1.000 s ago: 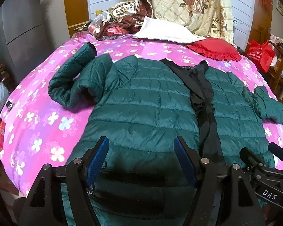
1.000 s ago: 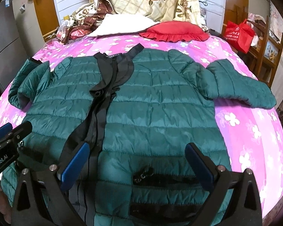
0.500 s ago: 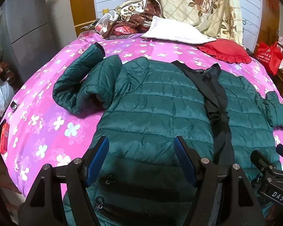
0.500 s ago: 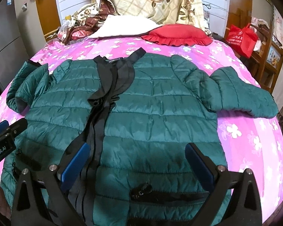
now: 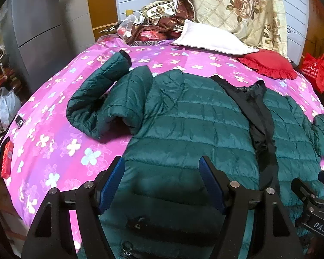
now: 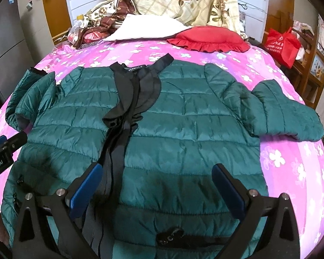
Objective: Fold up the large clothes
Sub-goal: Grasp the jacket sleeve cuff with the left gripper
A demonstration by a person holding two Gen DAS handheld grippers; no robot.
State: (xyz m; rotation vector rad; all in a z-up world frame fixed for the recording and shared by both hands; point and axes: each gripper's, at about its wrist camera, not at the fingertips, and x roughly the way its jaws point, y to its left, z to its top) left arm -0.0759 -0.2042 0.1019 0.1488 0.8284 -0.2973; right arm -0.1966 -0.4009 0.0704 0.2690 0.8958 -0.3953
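Lying fully visible rightward: jacket sleeve (image 6: 287, 114)

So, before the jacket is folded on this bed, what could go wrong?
The left sleeve is already crumpled and bent back, so it may fold in lumpy. The slippery puffer jacket could slide out of open jaws. The unzipped black front edge is bunched and may trap wrinkles.

Black tongs (image 5: 162, 183), blue pads (image 5: 112, 183), apparently silver screws.
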